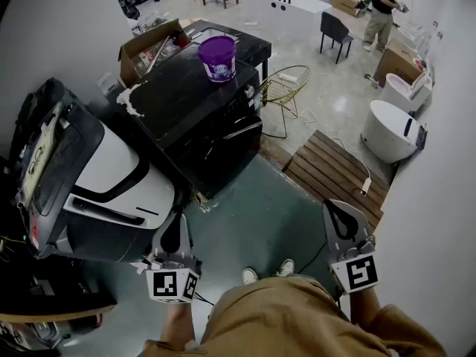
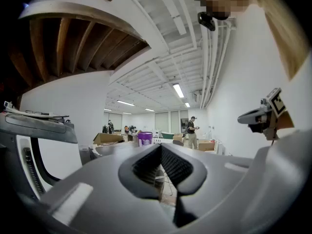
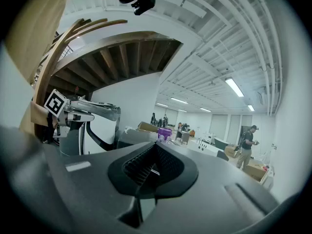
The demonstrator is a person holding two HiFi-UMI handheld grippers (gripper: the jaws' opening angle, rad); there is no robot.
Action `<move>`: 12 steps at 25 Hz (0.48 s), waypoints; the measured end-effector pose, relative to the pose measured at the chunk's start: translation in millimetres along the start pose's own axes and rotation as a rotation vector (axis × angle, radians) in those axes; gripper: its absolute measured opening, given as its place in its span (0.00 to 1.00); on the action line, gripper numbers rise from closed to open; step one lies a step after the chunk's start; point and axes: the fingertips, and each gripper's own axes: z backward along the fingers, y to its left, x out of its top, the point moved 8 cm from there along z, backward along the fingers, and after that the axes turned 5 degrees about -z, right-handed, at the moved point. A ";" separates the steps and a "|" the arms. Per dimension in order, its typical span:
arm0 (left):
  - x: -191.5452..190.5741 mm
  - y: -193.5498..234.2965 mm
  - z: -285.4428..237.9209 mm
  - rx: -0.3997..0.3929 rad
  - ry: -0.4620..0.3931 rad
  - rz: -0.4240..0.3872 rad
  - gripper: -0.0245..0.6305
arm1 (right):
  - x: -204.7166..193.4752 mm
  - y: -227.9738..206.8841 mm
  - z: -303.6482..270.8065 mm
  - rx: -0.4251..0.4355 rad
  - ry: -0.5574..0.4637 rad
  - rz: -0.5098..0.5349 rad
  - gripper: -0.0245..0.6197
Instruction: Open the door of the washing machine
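The washing machine (image 1: 111, 184) stands at the left of the head view, white with a dark top and a black curved band across its front; its door looks closed. My left gripper (image 1: 177, 220) hovers just right of the machine's lower front, shut and empty, apart from it. The left gripper view shows those jaws (image 2: 161, 147) meeting at the tips, with the machine (image 2: 44, 145) off to the left. Farther right, my right gripper (image 1: 338, 208) hangs over the floor, jaws together and holding nothing. Its own view (image 3: 155, 145) has the machine (image 3: 92, 126) at the left.
A black cabinet (image 1: 193, 110) behind the machine carries a purple bucket (image 1: 217, 56). A cardboard box (image 1: 149, 47), a gold wire chair (image 1: 286, 84), a wooden pallet (image 1: 335, 169) and a white tub (image 1: 390, 129) lie beyond. A person (image 1: 383, 10) stands far back.
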 end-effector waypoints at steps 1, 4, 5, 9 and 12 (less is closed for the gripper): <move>-0.3 -1.4 -0.3 0.001 0.000 -0.001 0.13 | -1.0 -1.4 0.4 0.000 0.000 0.000 0.05; -2.6 -5.7 0.1 0.005 0.001 -0.005 0.13 | -3.9 -6.0 2.4 -0.001 -0.003 -0.003 0.04; -3.2 -7.2 0.5 0.008 0.001 -0.008 0.13 | -4.7 -7.4 3.5 0.000 -0.006 -0.008 0.04; -2.7 -11.2 1.9 0.023 0.005 -0.006 0.13 | -7.4 -10.1 7.0 0.037 -0.034 -0.047 0.04; -6.7 -14.1 4.4 0.019 0.002 -0.007 0.13 | -10.8 -10.5 10.2 0.051 -0.039 -0.070 0.04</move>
